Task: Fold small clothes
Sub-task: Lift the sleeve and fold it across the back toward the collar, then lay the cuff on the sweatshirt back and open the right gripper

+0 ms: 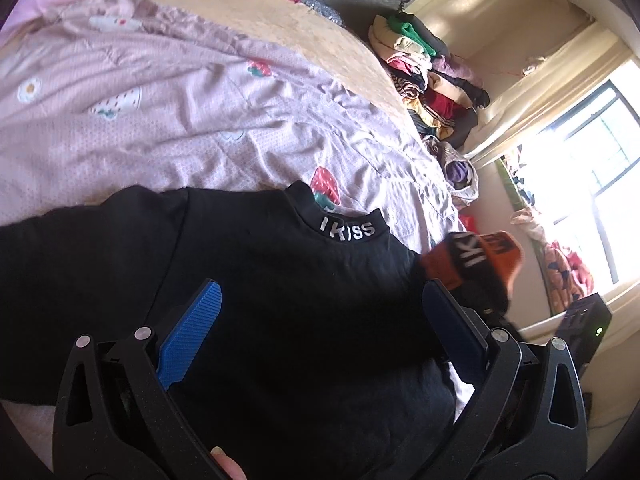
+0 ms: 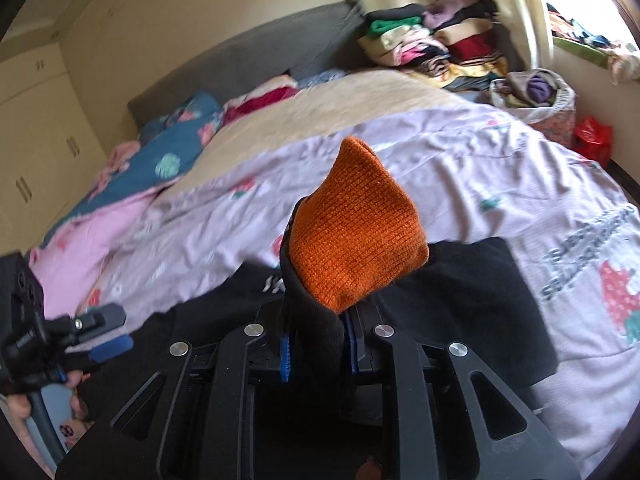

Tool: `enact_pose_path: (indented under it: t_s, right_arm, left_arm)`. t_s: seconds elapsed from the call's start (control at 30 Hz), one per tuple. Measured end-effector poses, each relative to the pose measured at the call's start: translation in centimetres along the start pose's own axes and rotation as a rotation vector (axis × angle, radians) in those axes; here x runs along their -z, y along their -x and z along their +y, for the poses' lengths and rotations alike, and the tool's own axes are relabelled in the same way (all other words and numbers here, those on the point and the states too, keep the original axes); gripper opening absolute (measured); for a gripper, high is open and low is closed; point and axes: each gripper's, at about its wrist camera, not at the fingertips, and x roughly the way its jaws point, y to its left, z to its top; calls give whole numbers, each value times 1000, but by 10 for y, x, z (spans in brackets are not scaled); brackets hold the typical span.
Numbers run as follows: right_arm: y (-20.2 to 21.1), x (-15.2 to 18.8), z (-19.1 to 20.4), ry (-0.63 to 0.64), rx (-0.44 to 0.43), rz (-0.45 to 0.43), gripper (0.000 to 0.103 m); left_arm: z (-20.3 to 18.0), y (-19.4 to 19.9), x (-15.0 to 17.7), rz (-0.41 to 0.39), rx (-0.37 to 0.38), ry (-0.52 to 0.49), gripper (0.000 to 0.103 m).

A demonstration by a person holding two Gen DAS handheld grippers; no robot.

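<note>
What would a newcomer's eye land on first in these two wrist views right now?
First, the orange cuff of the sleeve, standing up in mid-frame of the right wrist view, pinched in the right gripper. Next, the black top spread across the lilac strawberry-print bedsheet, its white "IKISS" collar facing the left wrist camera, with the left gripper above it, jaws wide apart. Behind, a pile of folded clothes sits by the headboard.

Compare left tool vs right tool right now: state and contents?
The left tool is spread wide open and holds nothing; the right tool is shut on the orange cuff of a sleeve. The left tool hovers over the flat black top; the right tool lifts its sleeve up off the bed cover. Both have blue pads on black frames.
</note>
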Motion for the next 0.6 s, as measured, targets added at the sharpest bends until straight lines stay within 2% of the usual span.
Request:
enact_pose_path:
  t_s: [0.07,0.3,0.43,0.6]
  right_arm:
    - [-11,6,11,13,-13,21,20]
    - [-41,27,50,83,-39,101,24]
    - [-44,37,61,82,-113,127,50]
    - [-31,47,66,108,-215,165,65]
  left_arm:
    - [8,-2,0,16,41,20,95]
    - [31,-6,-2,42,85,59,95]
    - [43,-9,-1,55,83,80,95]
    - [51,-21,6,93,95,102,93]
